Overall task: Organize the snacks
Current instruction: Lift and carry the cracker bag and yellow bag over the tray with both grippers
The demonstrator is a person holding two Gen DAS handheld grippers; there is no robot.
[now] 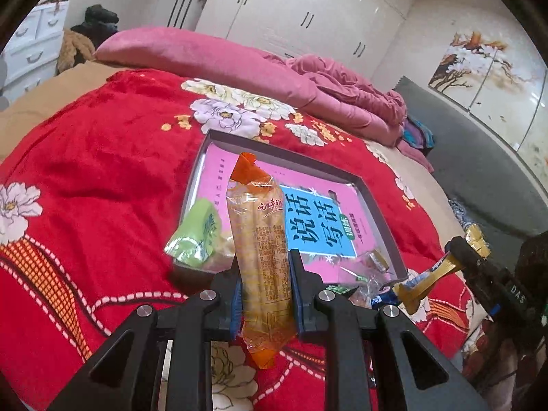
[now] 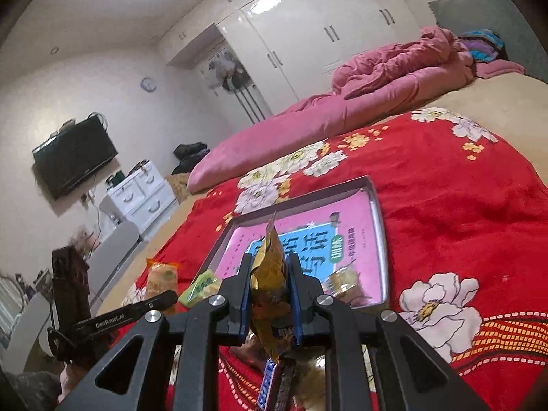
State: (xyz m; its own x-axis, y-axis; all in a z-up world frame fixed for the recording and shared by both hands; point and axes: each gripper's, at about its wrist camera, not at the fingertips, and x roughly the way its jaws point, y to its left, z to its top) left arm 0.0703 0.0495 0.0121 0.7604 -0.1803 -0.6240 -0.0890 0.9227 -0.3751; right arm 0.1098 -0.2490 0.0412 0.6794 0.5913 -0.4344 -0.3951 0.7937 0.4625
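Observation:
My left gripper is shut on a long orange-ended biscuit packet and holds it upright over the near edge of a grey tray with a pink and blue book cover inside. A green snack packet leans on the tray's near left corner. My right gripper is shut on a gold wrapped snack and holds it in front of the same tray. The right gripper also shows in the left wrist view, to the right of the tray. The green packet shows left of my right gripper.
The tray lies on a red floral blanket on a bed. Small wrapped sweets lie at the tray's near right corner. A pink quilt is heaped behind. A white wardrobe, drawers and a wall television stand beyond the bed.

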